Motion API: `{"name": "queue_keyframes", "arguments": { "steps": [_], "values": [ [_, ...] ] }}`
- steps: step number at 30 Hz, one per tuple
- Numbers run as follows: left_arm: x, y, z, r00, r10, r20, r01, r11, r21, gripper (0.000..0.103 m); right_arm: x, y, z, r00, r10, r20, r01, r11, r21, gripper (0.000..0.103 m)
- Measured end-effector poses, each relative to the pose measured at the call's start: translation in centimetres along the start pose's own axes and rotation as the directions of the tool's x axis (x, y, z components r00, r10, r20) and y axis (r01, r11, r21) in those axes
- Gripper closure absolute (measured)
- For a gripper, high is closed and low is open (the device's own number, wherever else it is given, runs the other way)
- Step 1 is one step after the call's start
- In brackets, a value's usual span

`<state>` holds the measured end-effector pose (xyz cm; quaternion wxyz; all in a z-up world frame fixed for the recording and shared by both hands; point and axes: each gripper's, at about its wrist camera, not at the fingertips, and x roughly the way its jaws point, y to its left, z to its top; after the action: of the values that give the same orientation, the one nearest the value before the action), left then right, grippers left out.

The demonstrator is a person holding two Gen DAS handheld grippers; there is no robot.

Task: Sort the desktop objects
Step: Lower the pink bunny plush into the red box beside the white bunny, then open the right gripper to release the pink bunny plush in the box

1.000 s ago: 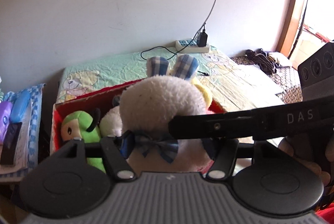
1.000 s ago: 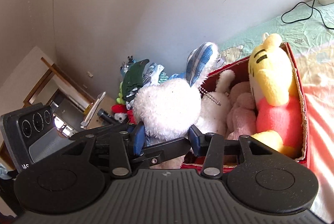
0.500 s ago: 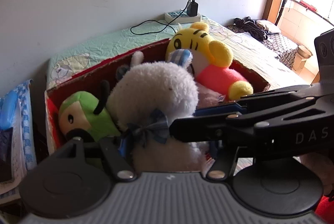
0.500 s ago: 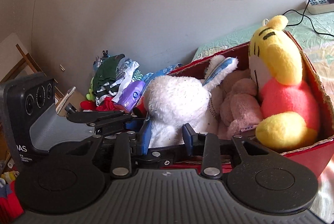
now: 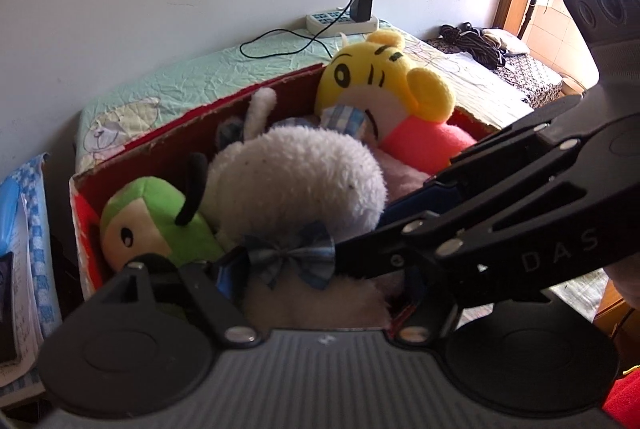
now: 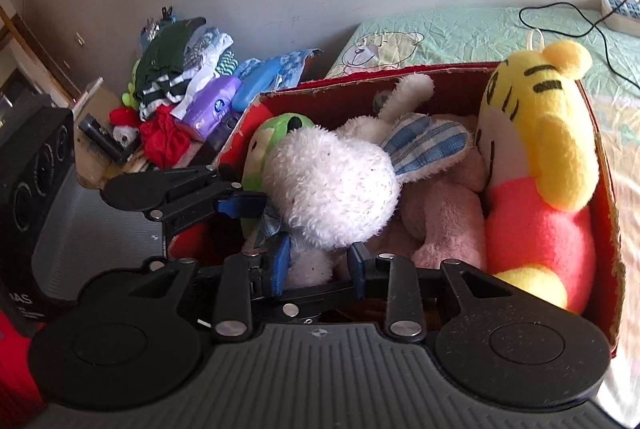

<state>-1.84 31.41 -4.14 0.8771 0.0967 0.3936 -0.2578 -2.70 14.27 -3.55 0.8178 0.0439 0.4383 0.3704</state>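
Now | white fluffy plush rabbit (image 6: pixel 332 185), plaid ears, blue bow | left claw (image 5: pixel 316 281), right claw (image 6: pixel 318 263) both clamp it | over red box (image 6: pixel 440 77)

Both claws are built alike: a ribbed grey base flanked by two round black discs, black linkage bars fastened with silver screws, and blue pads on the fingers. The left claw (image 5: pixel 316 293) shows this up close. The right claw (image 6: pixel 318 263) carries white letters "DAS" on its black arm and a black housing with three round lenses.
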Motion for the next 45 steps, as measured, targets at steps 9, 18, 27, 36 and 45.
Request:
{"name": "queue_keyframes", "arguments": {
  "steps": [9,18,27,36,45],
  "values": [
    [0.4,0.6,-0.2,1.000,0.008,-0.009,-0.008,1.000,-0.026,0.030,0.5,-1.0,-0.7,0.999,-0.035,0.005,0.035,0.999,0.009,0.069],
    [-2.0,0.1,-0.5,1.000,-0.009,0.026,0.010,1.000,-0.027,0.028,-2.8,-1.9,-1.3,0.999,0.023,0.023,-0.025,0.997,0.067,0.066],
    [-3.5,-0.7,-0.3,0.994,-0.091,0.053,0.095,0.993,-0.065,0.024,-5.2,-5.9,-0.5,0.967,0.037,0.253,-0.114,0.948,0.297,0.068],
    [-2.1,-1.7,-1.3,0.998,-0.065,0.015,0.064,0.997,0.035,0.014,-2.3,-5.4,-0.2,0.976,0.084,0.202,-0.144,0.942,0.303,0.075],
    [-1.1,-1.7,-2.7,0.991,-0.119,-0.054,0.122,0.990,0.066,0.013,-3.0,-3.8,-2.3,0.997,0.040,0.067,-0.055,0.970,0.239,0.082]
  ]
}}
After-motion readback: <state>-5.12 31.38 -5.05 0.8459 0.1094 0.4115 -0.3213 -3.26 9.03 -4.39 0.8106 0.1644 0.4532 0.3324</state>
